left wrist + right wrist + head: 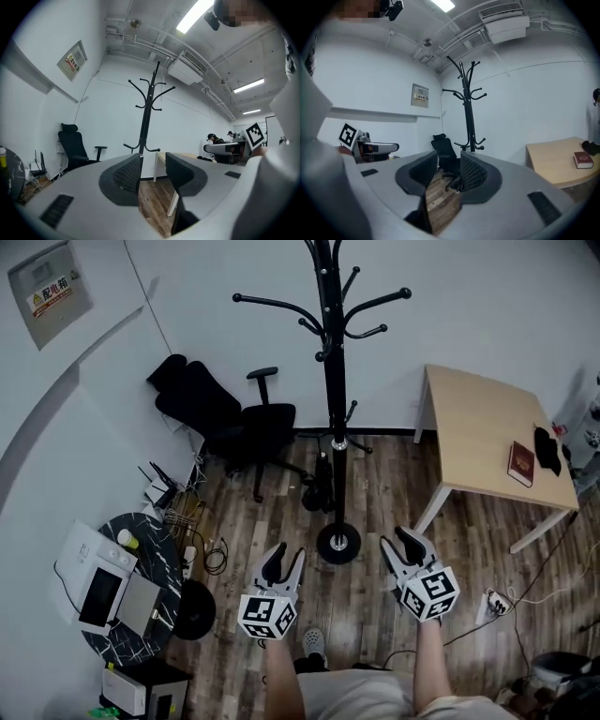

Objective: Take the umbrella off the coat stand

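The left gripper [286, 559] and right gripper [401, 545] are held level, jaws wide and empty, evidently readied for the umbrella [322, 486], which is seemingly hung low on the coat stand [330, 352] at twelve o'clock, well apart.

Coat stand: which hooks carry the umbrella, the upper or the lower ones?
The lower hooks: the black umbrella hangs beside the pole just below them, while the upper hooks are bare.

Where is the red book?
In the head view the red book lies near the right end of the wooden table, right of the coat stand, next to a small black thing.
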`<act>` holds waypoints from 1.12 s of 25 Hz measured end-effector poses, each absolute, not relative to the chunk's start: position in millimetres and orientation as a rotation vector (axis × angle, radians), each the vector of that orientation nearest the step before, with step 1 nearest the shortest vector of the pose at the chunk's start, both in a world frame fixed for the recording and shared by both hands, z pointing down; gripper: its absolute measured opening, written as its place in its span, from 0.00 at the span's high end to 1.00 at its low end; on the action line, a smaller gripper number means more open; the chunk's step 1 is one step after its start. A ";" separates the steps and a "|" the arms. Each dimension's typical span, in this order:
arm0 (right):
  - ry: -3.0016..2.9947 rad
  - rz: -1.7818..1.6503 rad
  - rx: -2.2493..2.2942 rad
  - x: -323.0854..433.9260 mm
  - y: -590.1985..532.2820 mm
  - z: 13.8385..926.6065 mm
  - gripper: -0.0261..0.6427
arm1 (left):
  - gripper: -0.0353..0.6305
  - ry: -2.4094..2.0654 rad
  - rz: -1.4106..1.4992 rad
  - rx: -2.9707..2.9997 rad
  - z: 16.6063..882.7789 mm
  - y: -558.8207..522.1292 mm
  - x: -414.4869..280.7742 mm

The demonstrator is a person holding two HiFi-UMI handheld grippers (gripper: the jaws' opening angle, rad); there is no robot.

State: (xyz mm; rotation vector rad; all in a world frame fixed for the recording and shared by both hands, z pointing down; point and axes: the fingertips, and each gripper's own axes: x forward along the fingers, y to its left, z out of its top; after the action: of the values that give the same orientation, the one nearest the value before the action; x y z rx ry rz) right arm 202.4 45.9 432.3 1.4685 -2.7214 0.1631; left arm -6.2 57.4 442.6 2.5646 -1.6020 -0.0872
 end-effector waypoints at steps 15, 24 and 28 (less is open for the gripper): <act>-2.606 0.249 1.540 107.3 7.3 467.0 0.71 | 0.70 -1.438 -0.102 2.591 468.8 -11.4 -73.9; -2.512 0.258 1.532 95.3 2.2 480.8 0.71 | 0.73 -1.359 -0.122 2.574 486.3 -28.1 -81.3; -2.518 0.247 1.585 96.1 -0.7 472.1 0.71 | 0.73 -1.278 -0.109 2.608 479.0 -26.7 -77.3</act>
State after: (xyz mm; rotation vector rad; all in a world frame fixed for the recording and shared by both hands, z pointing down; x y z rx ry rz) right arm 96.1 -0.7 472.1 1.5852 -2.5175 0.2469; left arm -77.3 -26.7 479.0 2.6080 -1.2779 -0.1086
